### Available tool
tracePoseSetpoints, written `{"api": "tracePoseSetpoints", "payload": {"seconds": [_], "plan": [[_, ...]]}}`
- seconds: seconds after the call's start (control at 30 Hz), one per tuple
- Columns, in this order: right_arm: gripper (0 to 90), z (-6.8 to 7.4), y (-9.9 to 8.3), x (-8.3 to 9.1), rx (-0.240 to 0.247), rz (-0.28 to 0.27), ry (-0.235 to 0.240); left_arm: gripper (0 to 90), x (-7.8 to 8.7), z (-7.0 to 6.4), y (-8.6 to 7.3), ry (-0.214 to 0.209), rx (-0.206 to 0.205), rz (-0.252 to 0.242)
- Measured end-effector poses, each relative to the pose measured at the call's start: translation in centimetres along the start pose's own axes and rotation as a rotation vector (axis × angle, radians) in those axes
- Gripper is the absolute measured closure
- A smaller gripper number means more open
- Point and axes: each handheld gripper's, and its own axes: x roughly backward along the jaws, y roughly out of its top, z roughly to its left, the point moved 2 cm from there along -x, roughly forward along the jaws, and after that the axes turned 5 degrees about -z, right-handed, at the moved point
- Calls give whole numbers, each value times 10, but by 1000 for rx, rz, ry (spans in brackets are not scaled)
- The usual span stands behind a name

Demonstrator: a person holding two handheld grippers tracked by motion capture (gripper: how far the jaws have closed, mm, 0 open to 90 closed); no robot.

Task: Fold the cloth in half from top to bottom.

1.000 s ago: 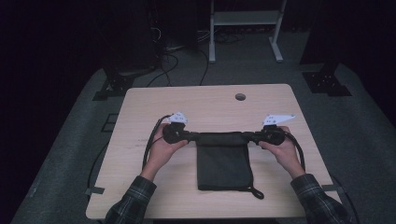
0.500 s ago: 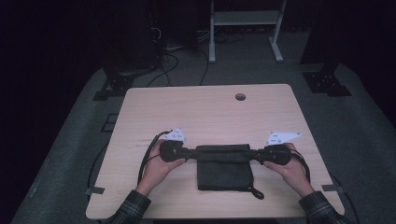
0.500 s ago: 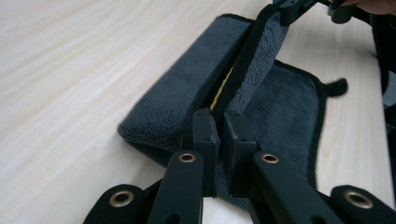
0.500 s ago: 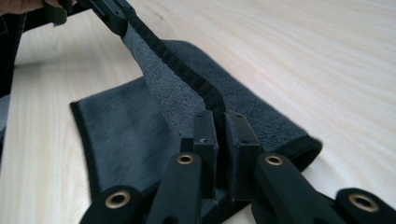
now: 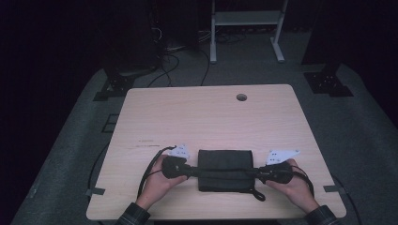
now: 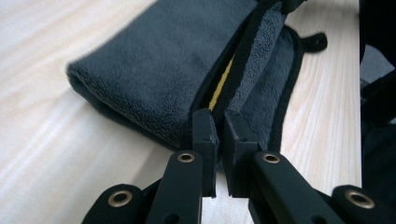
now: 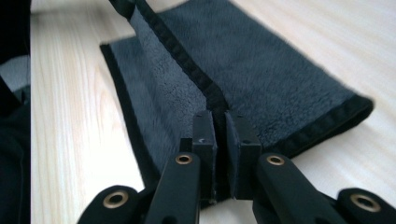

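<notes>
A dark grey fleece towel [image 5: 224, 161] lies partly folded near the table's front edge, its far half doubled toward the person. My left gripper [image 5: 191, 171] pinches the towel's left corner, jaws shut on the black hem [image 6: 243, 70], with a yellow tag showing beside it. My right gripper [image 5: 256, 174] is shut on the right corner; the hem [image 7: 187, 65] runs straight out from its jaws. The raised edge stretches taut between the two grippers, above the lower layer [image 7: 154, 98]. A small hanging loop [image 5: 256, 194] sticks out at the towel's front right.
The light wooden table [image 5: 206, 117] has a cable hole [image 5: 241, 97] at the back right. Cables [image 5: 148, 171] trail from the left gripper over the front left edge. A white metal stand [image 5: 244, 23] and dark equipment stand on the floor behind.
Both grippers have pulled the towel's held edge toward the person, from the towel's far side to over its middle. The fold has grown wider.
</notes>
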Motion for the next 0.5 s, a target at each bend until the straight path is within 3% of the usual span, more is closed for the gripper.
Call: {"api": "tracePoseSetpoints", "payload": {"seconds": [0.13, 0.3, 0.4, 0.5], "plan": [[783, 0, -5, -3, -2, 25, 9, 801, -4, -1, -4, 4, 3, 22], [686, 0, 3, 8, -8, -42, 25, 740, 11, -8, 7, -12, -9, -57], [699, -1, 10, 15, -19, -94, 14, 745, 20, -9, 16, -7, -14, -108], [745, -6, 16, 13, -14, -105, -7, 774, 20, -3, 23, 11, -14, -136]]}}
